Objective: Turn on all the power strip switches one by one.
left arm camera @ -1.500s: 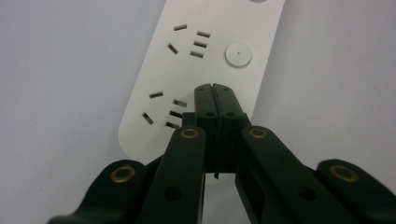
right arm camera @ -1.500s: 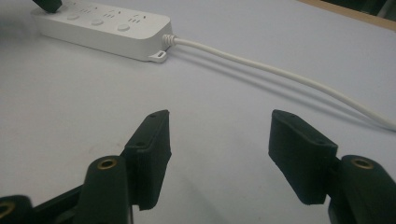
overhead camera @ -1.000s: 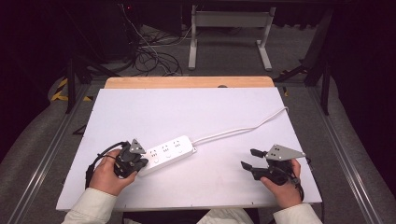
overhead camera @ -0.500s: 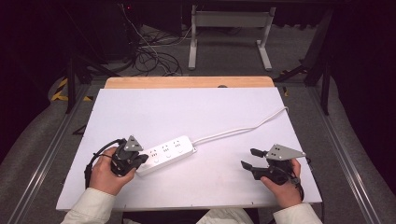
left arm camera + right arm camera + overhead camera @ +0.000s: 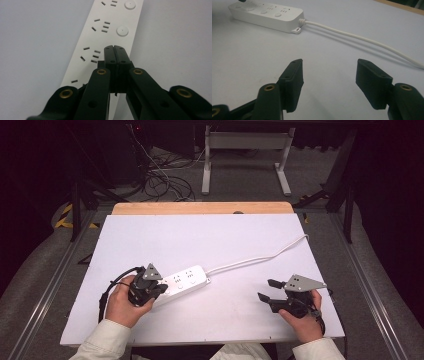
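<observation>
Dark floor, loose cables and a metal stand frame lie beyond your white surface (image 5: 150, 240) in the high view. On it lies a white power strip (image 5: 192, 276), its cord (image 5: 260, 259) trailing toward the far right edge. Your left claw (image 5: 159, 291) sits over the strip's near end; your right claw (image 5: 266, 290) waits well apart, near the front right.

From the left gripper view, your left claw (image 5: 115, 49) is clenched, jaws pressed together with nothing between them, tips just above the power strip (image 5: 110, 27) beside a socket and near its round buttons. You look to be pressing or steadying the strip; whether the tips touch it I cannot tell.

From the right gripper view, your right claw (image 5: 328, 71) is released, jaws wide over bare surface, with the power strip (image 5: 265, 15) and cord (image 5: 362, 38) ahead. Next you likely bring it in while the left stays firm.
</observation>
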A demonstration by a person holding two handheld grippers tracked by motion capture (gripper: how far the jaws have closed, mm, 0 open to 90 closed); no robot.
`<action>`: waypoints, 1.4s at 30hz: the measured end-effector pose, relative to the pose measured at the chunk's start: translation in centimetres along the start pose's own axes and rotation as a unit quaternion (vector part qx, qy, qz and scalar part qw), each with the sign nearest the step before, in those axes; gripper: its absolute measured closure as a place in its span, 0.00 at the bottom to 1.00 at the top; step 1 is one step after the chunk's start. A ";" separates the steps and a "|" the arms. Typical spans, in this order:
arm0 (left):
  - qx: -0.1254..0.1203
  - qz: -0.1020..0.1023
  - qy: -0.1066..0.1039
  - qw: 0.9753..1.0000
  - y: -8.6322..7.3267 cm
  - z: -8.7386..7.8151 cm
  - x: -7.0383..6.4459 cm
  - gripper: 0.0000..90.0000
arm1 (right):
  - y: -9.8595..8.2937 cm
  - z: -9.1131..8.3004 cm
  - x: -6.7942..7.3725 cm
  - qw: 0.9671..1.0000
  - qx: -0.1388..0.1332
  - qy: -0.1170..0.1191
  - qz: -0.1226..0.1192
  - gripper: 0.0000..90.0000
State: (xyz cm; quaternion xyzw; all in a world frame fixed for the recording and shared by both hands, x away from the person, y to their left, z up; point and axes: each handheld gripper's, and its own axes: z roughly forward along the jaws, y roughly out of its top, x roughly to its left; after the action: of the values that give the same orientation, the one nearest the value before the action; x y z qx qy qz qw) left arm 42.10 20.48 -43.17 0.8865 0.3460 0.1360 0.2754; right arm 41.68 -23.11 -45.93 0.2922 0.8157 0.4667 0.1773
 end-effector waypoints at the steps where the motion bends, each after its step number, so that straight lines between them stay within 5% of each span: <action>1: 0.002 0.000 0.001 1.000 0.1 0.2 0.0 1.00 | 0.0 0.0 0.0 1.000 -0.001 0.001 0.000 0.44; 42: 0.018 -0.009 0.004 1.000 0.3 1.9 -0.1 1.00 | -0.1 0.0 0.0 1.000 -0.001 0.001 0.002 0.44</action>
State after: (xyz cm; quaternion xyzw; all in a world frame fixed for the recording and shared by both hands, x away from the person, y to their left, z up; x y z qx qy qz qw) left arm 43.02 19.47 -44.51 0.8876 0.3576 0.1312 0.2591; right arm 41.68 -23.17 -45.97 0.2932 0.8147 0.4684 0.1756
